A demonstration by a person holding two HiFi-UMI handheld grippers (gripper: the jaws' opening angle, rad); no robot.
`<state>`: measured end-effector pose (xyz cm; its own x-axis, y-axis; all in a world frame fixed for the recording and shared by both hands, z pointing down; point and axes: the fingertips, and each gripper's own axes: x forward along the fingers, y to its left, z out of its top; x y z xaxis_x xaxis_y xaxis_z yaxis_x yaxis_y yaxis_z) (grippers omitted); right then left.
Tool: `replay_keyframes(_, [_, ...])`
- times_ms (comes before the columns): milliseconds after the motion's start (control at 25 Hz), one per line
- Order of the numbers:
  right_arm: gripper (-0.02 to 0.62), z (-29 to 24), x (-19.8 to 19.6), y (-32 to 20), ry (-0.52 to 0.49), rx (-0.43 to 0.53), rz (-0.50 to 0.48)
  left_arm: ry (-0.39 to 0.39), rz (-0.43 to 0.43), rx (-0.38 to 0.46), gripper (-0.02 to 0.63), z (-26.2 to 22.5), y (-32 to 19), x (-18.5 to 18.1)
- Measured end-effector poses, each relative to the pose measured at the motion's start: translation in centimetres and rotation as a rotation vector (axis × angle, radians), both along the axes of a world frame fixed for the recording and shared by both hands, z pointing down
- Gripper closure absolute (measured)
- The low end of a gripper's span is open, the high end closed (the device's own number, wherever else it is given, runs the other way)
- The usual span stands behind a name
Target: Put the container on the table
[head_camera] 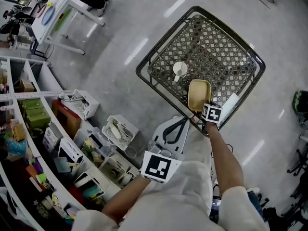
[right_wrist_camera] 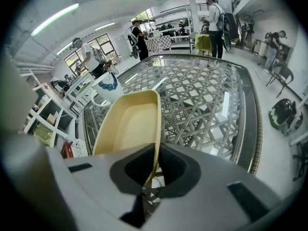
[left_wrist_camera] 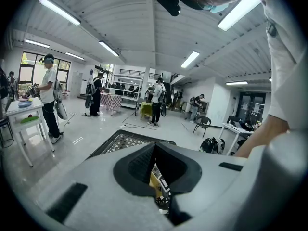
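Note:
A shallow yellow container (head_camera: 198, 94) (right_wrist_camera: 126, 125) is over the near edge of the lattice-top table (head_camera: 226, 57) (right_wrist_camera: 202, 95). My right gripper (head_camera: 202, 108) (right_wrist_camera: 156, 154) is shut on its near rim. Whether its base touches the tabletop I cannot tell. A white mug (head_camera: 179, 70) (right_wrist_camera: 107, 87) stands on the table just beyond it. My left gripper (head_camera: 183, 121) (left_wrist_camera: 154, 150) hangs shut and holds nothing, off the table's near side, low and left of the right one. Through its jaws a sliver of the yellow container (left_wrist_camera: 155, 183) shows.
A white strip (head_camera: 230, 105) (right_wrist_camera: 225, 105) lies on the table by its right rim. Cluttered shelves (head_camera: 29, 129) and white baskets (head_camera: 119, 131) line the floor at left. A white table (head_camera: 53, 13) stands far left. Several people (left_wrist_camera: 48, 97) stand across the room.

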<state>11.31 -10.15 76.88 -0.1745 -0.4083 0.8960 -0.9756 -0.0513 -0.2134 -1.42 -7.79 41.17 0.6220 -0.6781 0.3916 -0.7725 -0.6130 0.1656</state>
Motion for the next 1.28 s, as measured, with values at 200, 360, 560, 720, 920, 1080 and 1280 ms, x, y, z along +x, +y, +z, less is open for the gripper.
replay_keyframes(200, [0.538, -0.3, 0.0, -0.1, -0.009, 0.011, 0.006, -0.005, -0.004, 0.01, 0.583, -0.3, -0.2, -0.3])
replay_keyframes(360, [0.502, -1.4, -0.2, -0.6, -0.05, 0.059, 0.046, 0.0, -0.012, 0.01, 0.583, -0.5, -0.4, -0.4])
replay_keyframes(560, [0.486, -3.4, -0.3, -0.8, -0.065, 0.106, 0.039, -0.01, 0.01, 0.034, 0.583, -0.6, -0.1, -0.4])
replay_keyframes(720, [0.486, -6.4, -0.6, -1.6, -0.085, 0.186, 0.016, 0.008, -0.004, 0.034, 0.583, -1.2, 0.0, -0.3])
replay_keyframes(920, [0.496, -9.4, -0.7, -1.8, -0.078, 0.264, 0.016, 0.029, -0.017, 0.04, 0.583, -2.0, -0.1, -0.4])
replay_keyframes(1080, [0.519, -12.3, -0.6, -1.6, -0.07, 0.335, 0.01, 0.012, 0.003, 0.071, 0.583, -2.2, 0.2, -0.8])
replay_keyframes(1280, [0.541, -17.0, -0.7, -1.2, -0.084, 0.422, -0.005, 0.021, 0.003, 0.082, 0.583, -2.8, 0.6, -1.0])
